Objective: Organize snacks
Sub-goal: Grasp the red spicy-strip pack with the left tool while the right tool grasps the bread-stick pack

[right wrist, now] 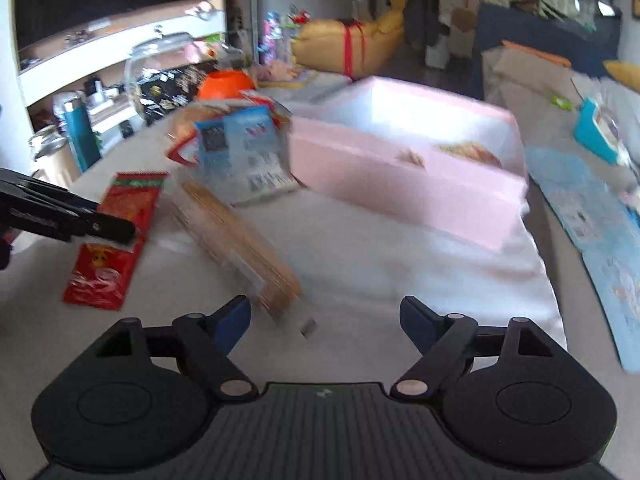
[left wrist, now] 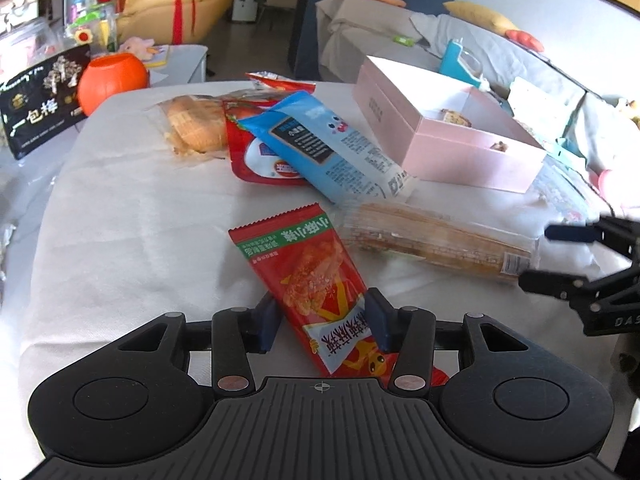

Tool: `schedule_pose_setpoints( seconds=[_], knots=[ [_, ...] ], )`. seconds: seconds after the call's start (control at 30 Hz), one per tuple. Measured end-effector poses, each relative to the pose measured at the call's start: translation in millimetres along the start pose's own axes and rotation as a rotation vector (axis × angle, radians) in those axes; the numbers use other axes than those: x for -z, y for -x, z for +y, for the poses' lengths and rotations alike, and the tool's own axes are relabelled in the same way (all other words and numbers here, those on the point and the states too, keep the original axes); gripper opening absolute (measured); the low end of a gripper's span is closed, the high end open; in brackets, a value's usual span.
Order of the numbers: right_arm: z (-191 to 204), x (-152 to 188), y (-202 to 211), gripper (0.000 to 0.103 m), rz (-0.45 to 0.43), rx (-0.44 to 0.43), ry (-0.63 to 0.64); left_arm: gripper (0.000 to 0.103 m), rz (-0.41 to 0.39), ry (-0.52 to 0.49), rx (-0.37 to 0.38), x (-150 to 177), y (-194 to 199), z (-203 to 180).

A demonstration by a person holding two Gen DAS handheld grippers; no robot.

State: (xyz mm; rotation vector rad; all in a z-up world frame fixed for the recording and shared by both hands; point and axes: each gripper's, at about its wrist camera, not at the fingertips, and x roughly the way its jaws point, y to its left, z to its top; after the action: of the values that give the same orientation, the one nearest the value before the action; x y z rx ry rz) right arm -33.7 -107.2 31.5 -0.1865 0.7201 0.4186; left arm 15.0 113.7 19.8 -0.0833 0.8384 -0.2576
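Left gripper (left wrist: 322,322) clenched on a glossy red foil snack packet (left wrist: 308,276) lying flat on the white cloth-covered table (left wrist: 120,220); right gripper (right wrist: 325,322) released, jaws spread near a clear-wrapped rectangular wafer pack (right wrist: 240,248) beside the pink cardboard box (right wrist: 400,184)

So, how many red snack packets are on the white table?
3: one red packet between the left hand-held gripper fingers, one under the blue packet, one at the far edge. Others may be hidden.
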Motion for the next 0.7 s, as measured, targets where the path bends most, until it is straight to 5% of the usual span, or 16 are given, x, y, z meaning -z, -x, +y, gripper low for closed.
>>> schedule_pose_setpoints(
  seconds=[0.17,0.27,0.33,0.5,0.7],
  knots=[
    [30,-32,-16,0.084,-0.043,-0.083,0.086,0.052,0.006,-0.008,-0.030,-1,1,2],
    [42,-51,-45,0.081,0.011,-0.133,0.101,0.052,0.006,-0.001,-0.046,1,4,6],
    [43,-57,-64,0.052,0.087,-0.179,0.083,0.052,0.003,0.008,-0.046,3,7,11],
    [26,-47,-50,0.037,0.126,-0.243,-0.002,0.051,-0.010,-0.015,-0.019,7,9,7],
    [-21,-8,-13,0.033,0.113,-0.134,-0.148,0.051,0.028,-0.146,0.138,7,-3,-38]
  ],
)
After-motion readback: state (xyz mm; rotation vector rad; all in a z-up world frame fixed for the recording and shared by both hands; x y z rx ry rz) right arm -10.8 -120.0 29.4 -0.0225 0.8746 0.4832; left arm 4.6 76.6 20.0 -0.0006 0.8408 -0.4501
